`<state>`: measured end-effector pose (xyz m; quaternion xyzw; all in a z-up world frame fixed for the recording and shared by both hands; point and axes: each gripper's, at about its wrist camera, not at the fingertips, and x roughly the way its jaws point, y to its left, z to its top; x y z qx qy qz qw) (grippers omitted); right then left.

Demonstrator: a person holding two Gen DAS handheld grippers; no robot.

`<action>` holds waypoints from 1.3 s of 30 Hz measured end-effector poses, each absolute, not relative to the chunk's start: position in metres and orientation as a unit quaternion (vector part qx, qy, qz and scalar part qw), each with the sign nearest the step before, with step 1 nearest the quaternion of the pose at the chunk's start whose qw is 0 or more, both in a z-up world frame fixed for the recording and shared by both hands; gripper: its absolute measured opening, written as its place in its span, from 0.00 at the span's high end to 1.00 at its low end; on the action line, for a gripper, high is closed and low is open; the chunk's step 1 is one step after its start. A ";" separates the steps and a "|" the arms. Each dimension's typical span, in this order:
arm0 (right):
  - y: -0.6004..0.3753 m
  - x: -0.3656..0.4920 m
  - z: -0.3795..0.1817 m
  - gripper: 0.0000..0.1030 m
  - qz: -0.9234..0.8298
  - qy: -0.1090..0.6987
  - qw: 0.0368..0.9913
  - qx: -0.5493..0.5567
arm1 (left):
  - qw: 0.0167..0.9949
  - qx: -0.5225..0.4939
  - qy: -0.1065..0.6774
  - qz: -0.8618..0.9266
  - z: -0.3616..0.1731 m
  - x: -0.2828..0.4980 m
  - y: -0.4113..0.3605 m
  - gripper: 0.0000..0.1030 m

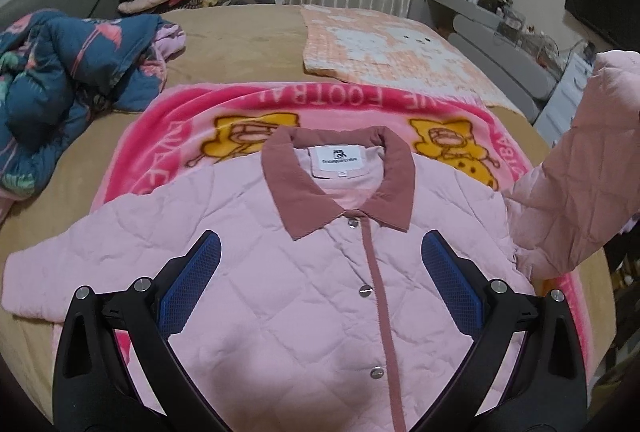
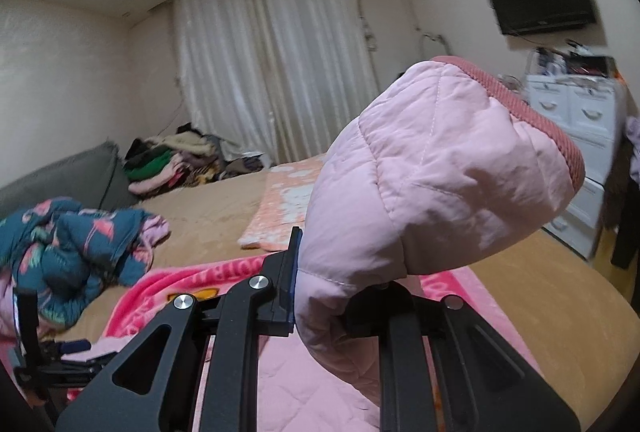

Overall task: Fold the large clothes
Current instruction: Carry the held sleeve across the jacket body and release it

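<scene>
Two hand-held grippers worked over one garment. The left hand-held gripper (image 1: 320,264) hovered low above the chest of the pink quilted jacket (image 1: 280,292), angled down and forward toward the collar (image 1: 340,175), its blue-padded fingers (image 1: 192,284) spread wide apart with nothing between them. The right hand-held gripper (image 2: 340,284) was raised above the bed (image 2: 208,216), pointing toward the curtains (image 2: 272,63), its fingers clamped on the jacket's sleeve (image 2: 432,183); the sleeve bulged upward from the grip, its ribbed cuff (image 2: 532,119) turned up and to the right.

The jacket lay front up on a bright pink blanket (image 1: 168,135) spread on the bed, snapped closed, its long axis running from the near edge toward the collar at the far end, with the neck label (image 1: 340,159) showing. Its other sleeve (image 1: 60,272) stretched flat to the left. In the left wrist view the lifted sleeve (image 1: 580,171) rose at the right. A crumpled blue floral quilt (image 1: 60,79) sat well apart on the left.
</scene>
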<state>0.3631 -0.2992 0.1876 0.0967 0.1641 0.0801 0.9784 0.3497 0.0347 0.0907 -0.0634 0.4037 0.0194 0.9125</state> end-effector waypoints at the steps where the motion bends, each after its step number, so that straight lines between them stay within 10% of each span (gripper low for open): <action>1: -0.290 0.362 0.187 0.85 0.086 0.165 0.978 0.092 | 0.912 -0.069 0.404 0.020 0.092 0.348 0.040 0.09; 31: -0.071 0.379 0.026 0.82 0.228 0.308 0.923 -0.025 | 0.883 -0.207 0.418 0.055 0.050 0.315 0.164 0.09; 39: -0.040 0.363 -0.019 0.60 0.278 0.363 0.888 -0.050 | 0.867 -0.227 0.441 0.049 0.028 0.319 0.169 0.09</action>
